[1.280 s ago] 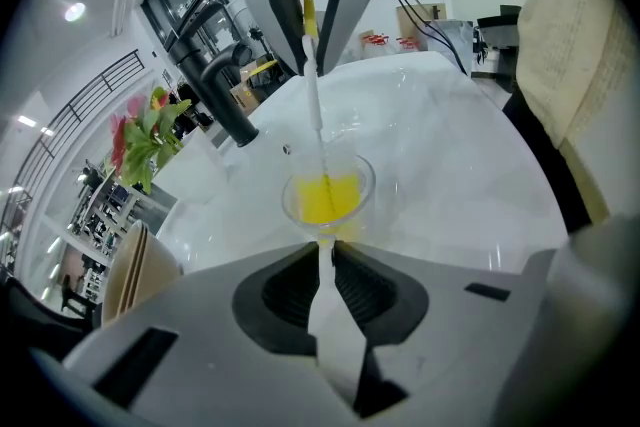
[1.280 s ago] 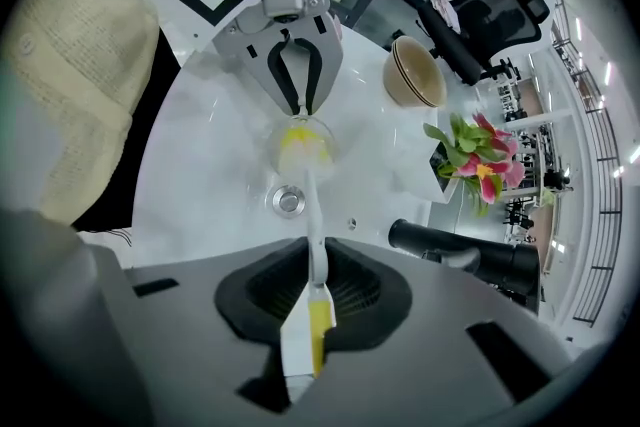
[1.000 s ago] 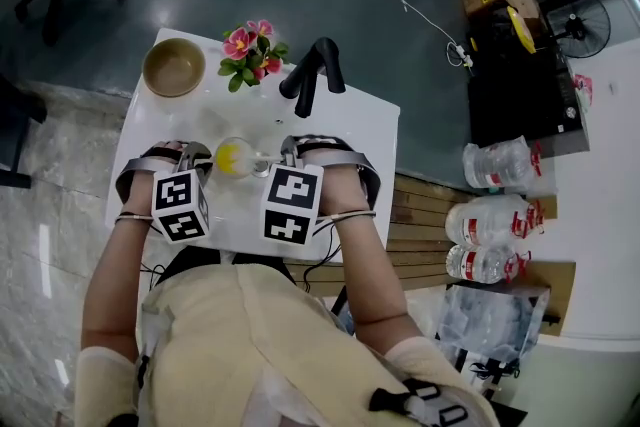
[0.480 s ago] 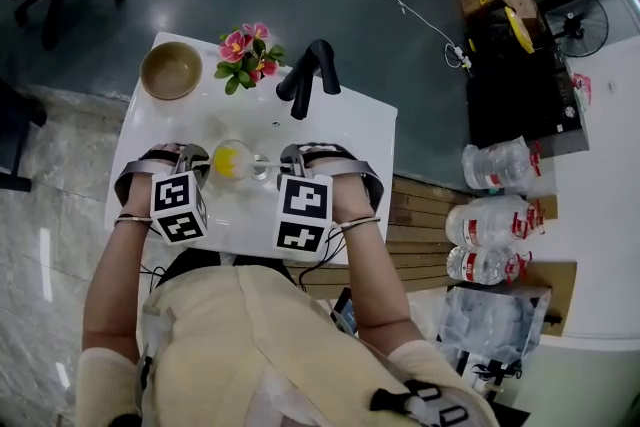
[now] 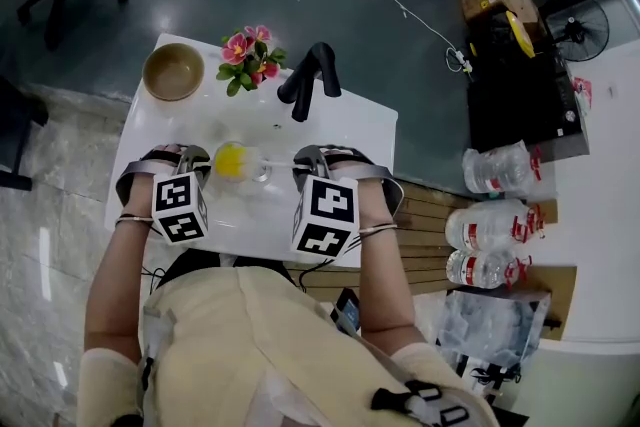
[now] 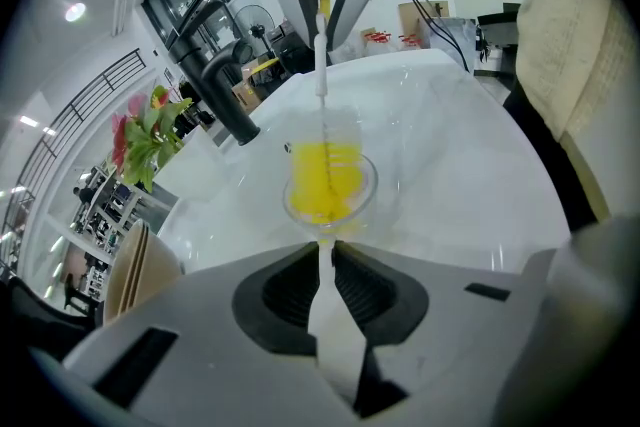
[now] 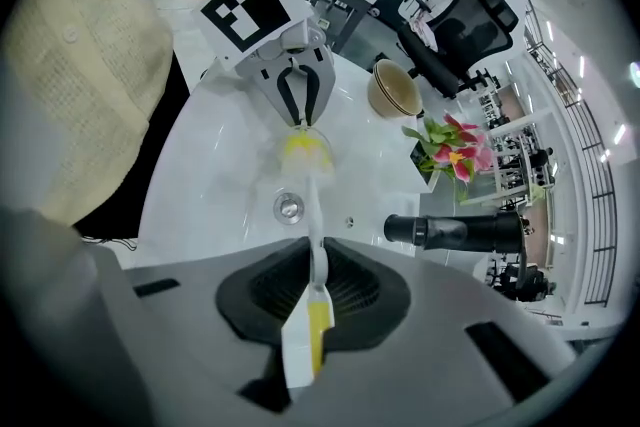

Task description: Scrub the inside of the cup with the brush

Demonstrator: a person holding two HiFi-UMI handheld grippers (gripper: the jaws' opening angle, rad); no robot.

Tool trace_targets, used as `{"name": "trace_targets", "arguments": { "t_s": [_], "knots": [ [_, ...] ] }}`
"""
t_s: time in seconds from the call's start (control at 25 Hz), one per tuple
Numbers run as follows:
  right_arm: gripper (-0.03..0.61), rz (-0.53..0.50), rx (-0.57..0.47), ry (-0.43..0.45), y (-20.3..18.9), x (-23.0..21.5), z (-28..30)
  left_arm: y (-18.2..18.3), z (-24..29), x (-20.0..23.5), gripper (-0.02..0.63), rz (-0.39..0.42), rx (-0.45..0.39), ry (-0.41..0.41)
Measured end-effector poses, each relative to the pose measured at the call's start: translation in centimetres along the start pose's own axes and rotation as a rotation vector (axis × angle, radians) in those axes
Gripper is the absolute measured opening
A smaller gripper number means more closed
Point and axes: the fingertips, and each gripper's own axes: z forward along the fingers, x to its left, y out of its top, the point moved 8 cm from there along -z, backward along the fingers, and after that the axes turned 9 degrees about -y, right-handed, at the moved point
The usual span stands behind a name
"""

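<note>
Scrubbing looked under way. The left gripper [image 6: 328, 255] held the clear cup [image 6: 330, 187] above the table [image 5: 345, 127], its jaws pinching the cup's narrow base end. The right gripper [image 7: 313, 260] had its jaws clamped on the brush [image 7: 312, 215] handle, with the yellow bristles inside the cup. Next, the brush likely needed twisting and stroking along the wall while the left grip kept the cup steady.

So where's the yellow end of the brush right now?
The brush head sits inside the clear cup, over the middle of the white table in the head view, between the left gripper and the right gripper.
</note>
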Motion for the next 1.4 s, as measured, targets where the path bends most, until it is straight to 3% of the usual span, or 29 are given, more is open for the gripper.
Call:
{"name": "trace_targets", "arguments": {
  "t_s": [0.36, 1.4],
  "knots": [
    [0.051, 0.015, 0.000, -0.018, -0.2, -0.6, -1.2, 0.0, 0.0, 0.1, 0.055, 0.011, 0.010, 0.011],
    [0.051, -0.041, 0.070, 0.005, 2.1, 1.0, 3.0, 0.0, 0.0, 0.1, 0.057, 0.000, 0.000, -0.003]
  ]
}}
